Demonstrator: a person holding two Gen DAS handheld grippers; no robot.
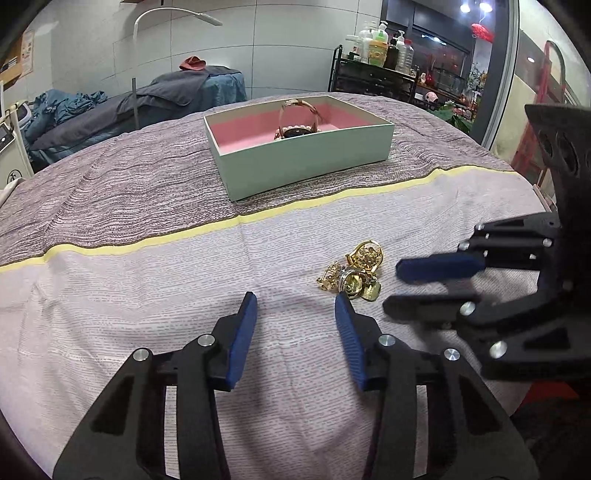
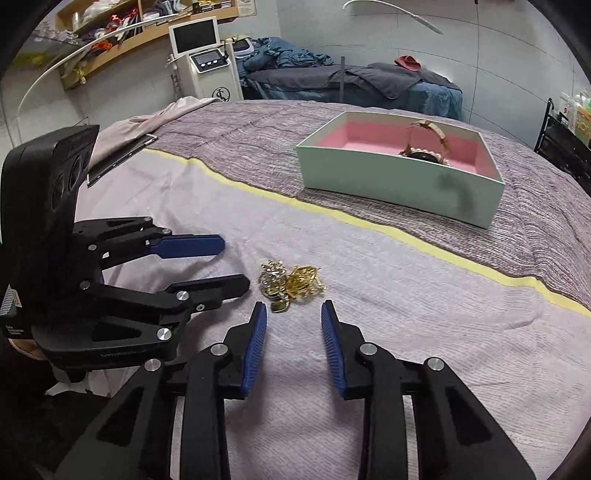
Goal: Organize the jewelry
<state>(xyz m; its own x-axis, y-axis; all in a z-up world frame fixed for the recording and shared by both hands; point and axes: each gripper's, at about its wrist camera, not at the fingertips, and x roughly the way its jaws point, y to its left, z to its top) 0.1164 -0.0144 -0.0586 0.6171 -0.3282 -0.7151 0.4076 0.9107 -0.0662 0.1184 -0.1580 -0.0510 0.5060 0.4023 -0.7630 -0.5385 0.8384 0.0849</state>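
Open box (image 2: 399, 184) w/ watch (image 2: 424, 153) beyond jewelry pile (image 2: 290, 284).

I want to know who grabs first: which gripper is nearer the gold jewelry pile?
Right, narrowly. The right gripper has the gold jewelry pile just ahead of its open fingertips. The left gripper sits beside it, one fingertip at its edge.

Grey tiled wall (image 1: 277, 48); blanket-draped treatment bed (image 2: 369, 83); wooden shelves (image 2: 122, 33); bottle-laden black rack (image 1: 373, 75).
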